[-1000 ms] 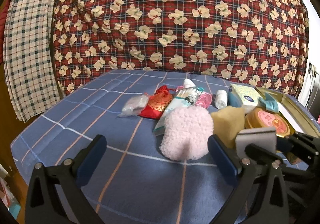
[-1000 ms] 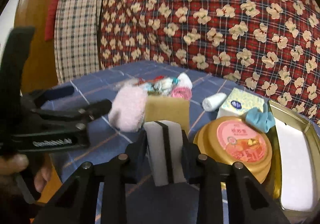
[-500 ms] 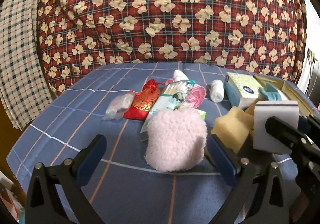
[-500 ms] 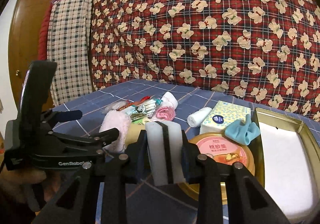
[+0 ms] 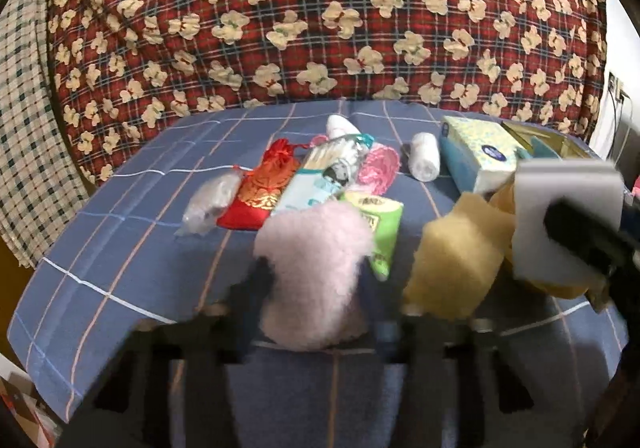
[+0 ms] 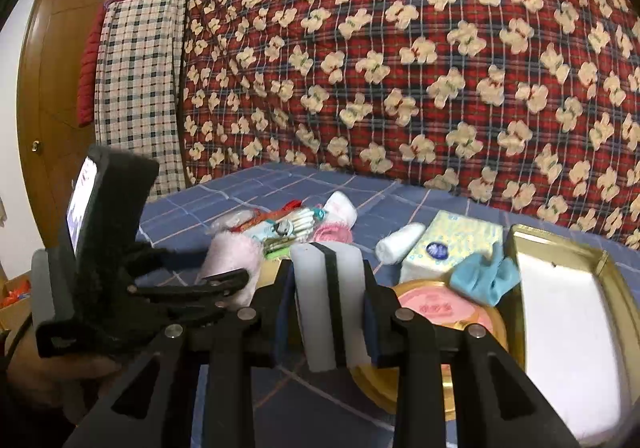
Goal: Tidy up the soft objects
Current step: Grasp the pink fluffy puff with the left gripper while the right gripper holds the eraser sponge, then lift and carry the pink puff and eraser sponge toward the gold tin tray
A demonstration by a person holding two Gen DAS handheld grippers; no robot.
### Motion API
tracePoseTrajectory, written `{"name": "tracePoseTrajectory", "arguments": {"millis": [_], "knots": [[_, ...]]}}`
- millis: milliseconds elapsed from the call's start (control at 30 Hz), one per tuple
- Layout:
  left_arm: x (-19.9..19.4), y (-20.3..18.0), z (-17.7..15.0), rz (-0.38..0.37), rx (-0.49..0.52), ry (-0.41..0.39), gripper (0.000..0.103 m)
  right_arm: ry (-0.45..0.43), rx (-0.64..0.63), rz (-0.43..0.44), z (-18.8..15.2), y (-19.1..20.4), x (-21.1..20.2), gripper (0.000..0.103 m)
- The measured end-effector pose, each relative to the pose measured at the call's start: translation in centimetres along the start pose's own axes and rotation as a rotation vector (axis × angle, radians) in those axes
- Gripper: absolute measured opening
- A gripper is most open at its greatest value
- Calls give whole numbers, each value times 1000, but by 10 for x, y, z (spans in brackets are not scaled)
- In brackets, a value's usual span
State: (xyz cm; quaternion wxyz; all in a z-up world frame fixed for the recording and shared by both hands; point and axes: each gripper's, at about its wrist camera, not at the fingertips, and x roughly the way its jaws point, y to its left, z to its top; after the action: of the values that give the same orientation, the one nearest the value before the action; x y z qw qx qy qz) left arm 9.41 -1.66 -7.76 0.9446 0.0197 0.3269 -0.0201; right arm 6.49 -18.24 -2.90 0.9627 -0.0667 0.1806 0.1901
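While right tool (image 6: pixel 329 308) clamps sponge (image 6: pixel 326 296).

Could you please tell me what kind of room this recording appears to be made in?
Probably a bedroom at home: the items lie on a blue checked sheet, a red floral quilt is draped behind, and clothes hang by a wooden door.
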Motion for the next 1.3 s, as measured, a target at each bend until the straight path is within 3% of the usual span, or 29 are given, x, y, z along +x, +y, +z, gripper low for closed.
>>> {"name": "tracePoseTrajectory", "arguments": {"millis": [67,200,700,967,1300], "knots": [[0,1,-1,-24,-2,2,15,-14,-10,-20,2,-2,-1,33],[-5,4,-2,-48,-24,-27,12,-26,14,-44,2,-11,0,33],[-24,12,5,-58,-126,-215,11,-72,48,-97,11,-32,6,33],[-26,-2,12,-59,-122,-262,11,-92,43,-128,13,-37,8,33],[-29,-22,25,-79,-90,-263,11,-100,74,-160,14,-50,9,33]]}}
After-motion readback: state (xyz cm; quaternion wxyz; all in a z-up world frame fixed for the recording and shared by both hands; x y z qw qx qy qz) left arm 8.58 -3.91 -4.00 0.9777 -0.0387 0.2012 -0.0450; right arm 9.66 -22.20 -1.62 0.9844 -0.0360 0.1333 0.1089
